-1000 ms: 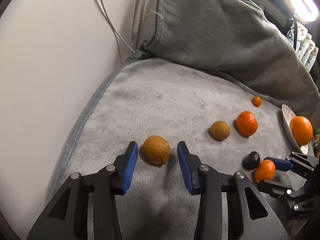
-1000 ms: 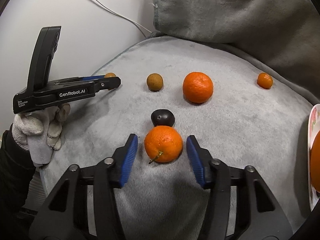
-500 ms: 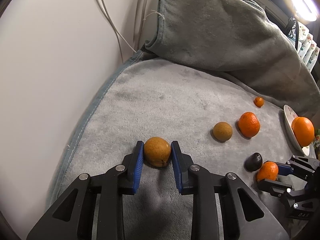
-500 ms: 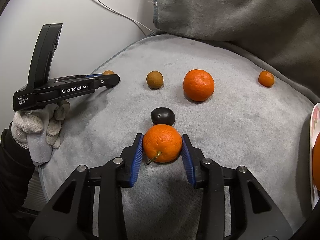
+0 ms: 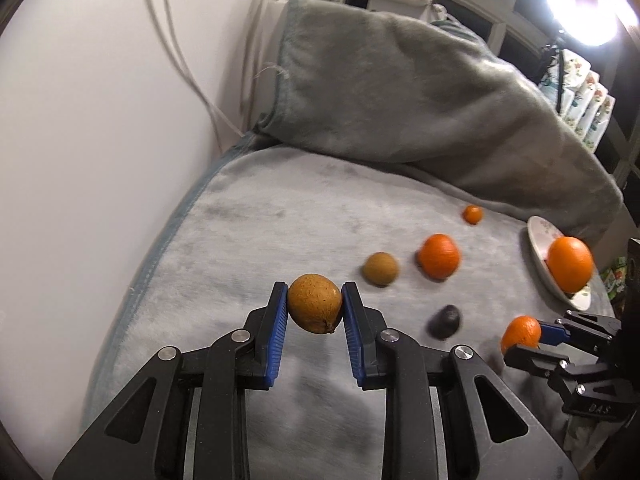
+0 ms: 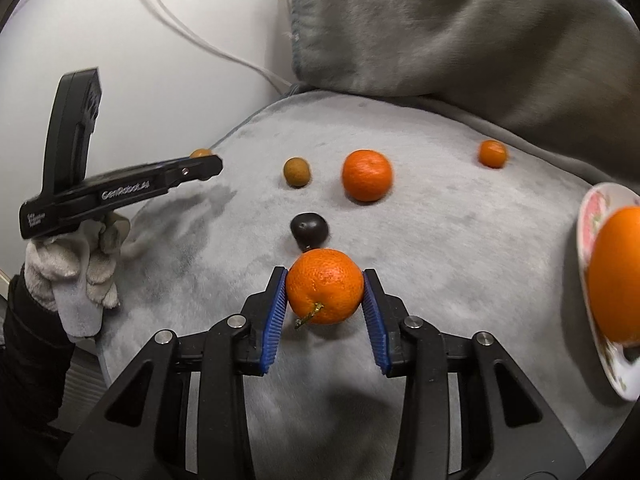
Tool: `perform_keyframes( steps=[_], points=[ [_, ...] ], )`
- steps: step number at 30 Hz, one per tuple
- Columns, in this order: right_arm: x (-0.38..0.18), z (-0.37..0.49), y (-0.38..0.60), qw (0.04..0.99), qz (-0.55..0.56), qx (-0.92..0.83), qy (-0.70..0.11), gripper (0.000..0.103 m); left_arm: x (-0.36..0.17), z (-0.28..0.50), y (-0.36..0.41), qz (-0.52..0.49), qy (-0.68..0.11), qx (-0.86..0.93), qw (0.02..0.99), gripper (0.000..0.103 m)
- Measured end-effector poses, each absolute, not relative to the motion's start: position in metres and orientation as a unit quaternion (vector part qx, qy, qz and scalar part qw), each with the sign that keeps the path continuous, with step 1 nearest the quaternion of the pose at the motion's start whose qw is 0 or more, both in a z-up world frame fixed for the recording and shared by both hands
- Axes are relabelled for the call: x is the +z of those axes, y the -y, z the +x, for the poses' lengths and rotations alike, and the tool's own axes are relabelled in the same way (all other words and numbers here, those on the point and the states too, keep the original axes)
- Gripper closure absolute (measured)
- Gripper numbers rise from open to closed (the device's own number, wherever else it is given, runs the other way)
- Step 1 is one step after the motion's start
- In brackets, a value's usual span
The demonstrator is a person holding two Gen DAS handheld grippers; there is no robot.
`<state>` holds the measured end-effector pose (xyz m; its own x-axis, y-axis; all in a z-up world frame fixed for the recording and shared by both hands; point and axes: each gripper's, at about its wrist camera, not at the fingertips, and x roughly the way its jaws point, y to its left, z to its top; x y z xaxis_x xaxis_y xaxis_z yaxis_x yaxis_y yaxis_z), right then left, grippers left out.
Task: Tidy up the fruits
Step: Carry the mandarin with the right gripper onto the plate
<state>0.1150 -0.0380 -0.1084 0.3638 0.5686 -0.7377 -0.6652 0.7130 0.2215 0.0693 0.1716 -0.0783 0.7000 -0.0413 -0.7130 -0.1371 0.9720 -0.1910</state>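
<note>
Brown-skinned fruit point(image 5: 315, 309): sits between the two blue pads of the left gripper point(image 5: 314, 312), near their tips, pads pressing on both sides. Jaws have just been closing and are now clamped on it. Fruit is held clear of the grey blanket point(image 5: 248, 232), with a soft shadow on the cloth underneath.

Mandarin with stem point(image 6: 325, 286): between the pads of the right gripper point(image 6: 325, 300), out toward the fingertips, stem pointing down toward the camera. Jaws have just been closing; pads now grip its left and right flanks.

Just beyond the mandarin lies a dark fruit point(image 6: 309, 227). Farther back, in a row on the blanket: small brown fruit point(image 6: 296, 172), large mandarin point(image 6: 367, 175), tiny orange fruit point(image 6: 493, 153), all well apart.

At the right edge, a patterned plate point(image 6: 596, 208) carries a big orange point(image 6: 616, 276).

A gloved hand point(image 6: 76, 276) holds the left gripper's handle, seen at left in the right wrist view.
</note>
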Motion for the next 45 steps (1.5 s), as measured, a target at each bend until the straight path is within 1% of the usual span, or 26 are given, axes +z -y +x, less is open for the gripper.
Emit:
perform_keyframes(
  steps=[21,33,45],
  points=[
    [-0.052,0.091,0.164,0.890,0.008,0.285,-0.356,0.064,-0.032,0.057,-0.072,-0.081,-0.344,-0.077,0.932,0.078],
    [-0.041,0.093,0.225,0.912,0.028,0.234,-0.337,0.064,-0.017,0.070,-0.011,-0.056,-0.335,-0.135,0.931,0.078],
    [-0.046,0.105,0.275,0.919,0.042,0.194,-0.340,0.064,-0.014,0.099,0.044,-0.032,-0.336,-0.178,0.924,0.078]
  ],
)
